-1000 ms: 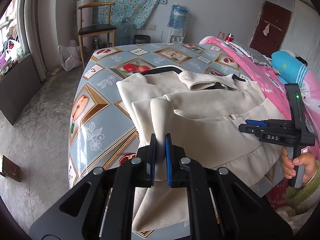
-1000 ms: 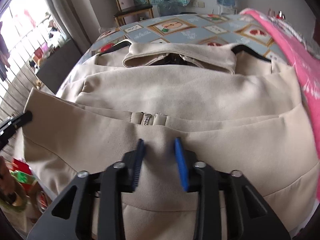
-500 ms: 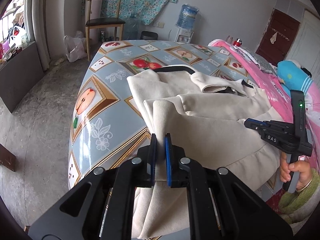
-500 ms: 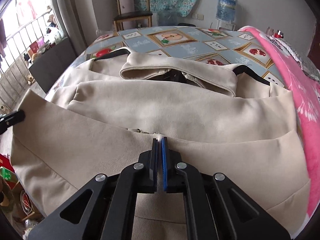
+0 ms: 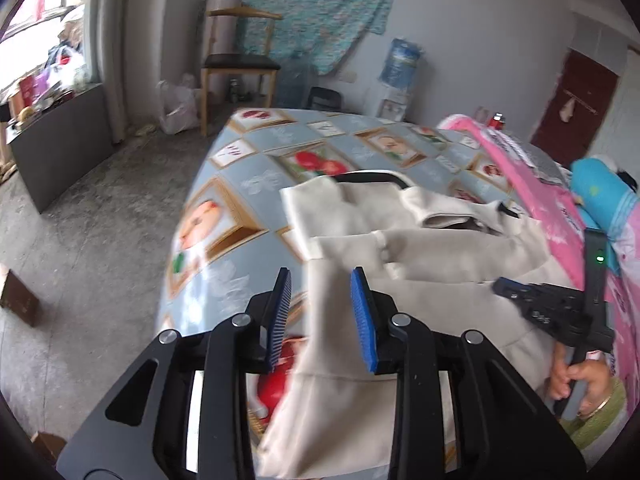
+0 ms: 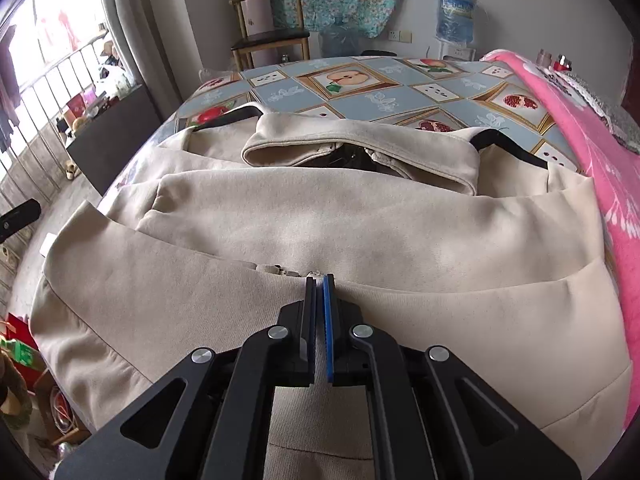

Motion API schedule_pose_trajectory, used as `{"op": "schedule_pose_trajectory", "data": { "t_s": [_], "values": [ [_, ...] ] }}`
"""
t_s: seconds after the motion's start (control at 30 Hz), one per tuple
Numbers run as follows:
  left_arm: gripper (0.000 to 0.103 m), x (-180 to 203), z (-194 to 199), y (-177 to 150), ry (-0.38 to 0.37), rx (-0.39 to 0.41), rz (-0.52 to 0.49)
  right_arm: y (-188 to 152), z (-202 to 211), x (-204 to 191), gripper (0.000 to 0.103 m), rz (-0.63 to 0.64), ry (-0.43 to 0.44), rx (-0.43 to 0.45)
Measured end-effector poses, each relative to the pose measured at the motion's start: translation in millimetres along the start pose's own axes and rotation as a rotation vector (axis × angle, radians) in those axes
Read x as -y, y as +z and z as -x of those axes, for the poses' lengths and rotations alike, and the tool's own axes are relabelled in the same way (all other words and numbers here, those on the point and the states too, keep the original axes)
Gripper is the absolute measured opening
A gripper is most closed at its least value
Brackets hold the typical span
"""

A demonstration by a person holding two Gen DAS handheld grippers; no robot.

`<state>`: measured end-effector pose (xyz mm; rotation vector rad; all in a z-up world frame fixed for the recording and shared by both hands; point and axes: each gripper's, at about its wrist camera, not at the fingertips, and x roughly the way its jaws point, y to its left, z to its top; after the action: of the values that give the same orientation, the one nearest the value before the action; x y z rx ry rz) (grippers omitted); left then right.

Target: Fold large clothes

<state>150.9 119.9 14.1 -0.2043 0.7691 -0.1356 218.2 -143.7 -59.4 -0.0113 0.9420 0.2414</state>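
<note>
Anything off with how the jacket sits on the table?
The beige jacket lies at the near edge of the table, its hem hanging over the edge. Its collar gapes open. No damage or spills show.

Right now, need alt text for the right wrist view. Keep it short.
The right gripper is shut on a pinch of a beige jacket near its zipper, at the edge of a fold. The jacket lies spread over a fruit-patterned tablecloth, collar at the far side, with a pink blanket along the right edge.
</note>
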Motion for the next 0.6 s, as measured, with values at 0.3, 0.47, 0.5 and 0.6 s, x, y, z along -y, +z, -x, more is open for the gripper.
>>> {"op": "schedule_pose_trajectory", "data": {
  "t_s": [0.3, 0.47, 0.5, 0.6],
  "values": [
    [0.024, 141.7, -94.6, -20.1, -0.232, -0.247, -0.298, 2.3, -3.5, 17.9, 0.004, -0.094, 0.113, -0.009],
    [0.017, 154.5, -116.0, -25.1, -0.187, -0.280, -0.294, 6.4, 21.6, 40.4, 0.006, -0.080, 0.131, 0.018],
    [0.015, 152.9, -117.4, -24.2, -0.187, -0.283, -0.282, 7.4, 30.8, 49.5, 0.009, -0.083, 0.113, 0.040],
    [0.009, 145.3, -118.1, -24.2, -0.181, -0.284, -0.250, 7.1, 62.2, 103.0, 0.034, -0.159, 0.036, 0.106]
  ]
}}
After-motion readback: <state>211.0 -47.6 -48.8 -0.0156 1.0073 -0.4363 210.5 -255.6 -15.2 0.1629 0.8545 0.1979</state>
